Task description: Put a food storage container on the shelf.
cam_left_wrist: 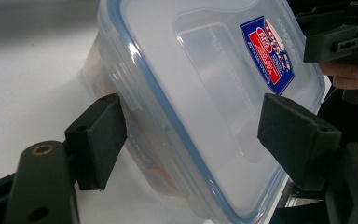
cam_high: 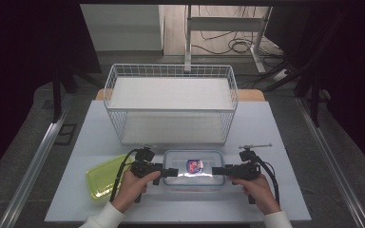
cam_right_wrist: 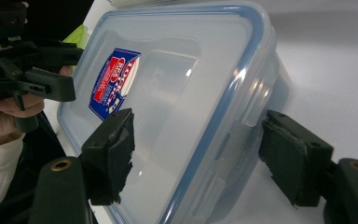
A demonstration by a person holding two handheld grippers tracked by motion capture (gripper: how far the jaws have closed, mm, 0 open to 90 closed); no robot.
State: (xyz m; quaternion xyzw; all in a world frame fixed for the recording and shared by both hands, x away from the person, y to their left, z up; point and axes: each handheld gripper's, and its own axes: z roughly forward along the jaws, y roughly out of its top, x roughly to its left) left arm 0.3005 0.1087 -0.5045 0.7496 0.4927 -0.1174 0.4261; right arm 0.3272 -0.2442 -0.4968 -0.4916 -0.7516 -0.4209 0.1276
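A clear plastic container [cam_high: 194, 176] with a blue-sealed lid and a red-and-blue sticker [cam_high: 195, 165] sits near the table's front edge. My left gripper [cam_high: 172, 172] is at its left end and my right gripper [cam_high: 217, 170] at its right end. In the left gripper view, the left gripper [cam_left_wrist: 193, 133] stands open, one jaw by the side latch and the other over the lid [cam_left_wrist: 205, 88]. The right gripper [cam_right_wrist: 198, 147] is likewise open in its own view, straddling the container's [cam_right_wrist: 182, 79] end, with small gaps around the jaws.
A white wire basket [cam_high: 171, 71] stands behind the container at mid-table. A yellow-green lid or tray [cam_high: 102, 181] lies flat at the front left, beside my left hand. Bare white tabletop [cam_high: 285, 190] surrounds the right side.
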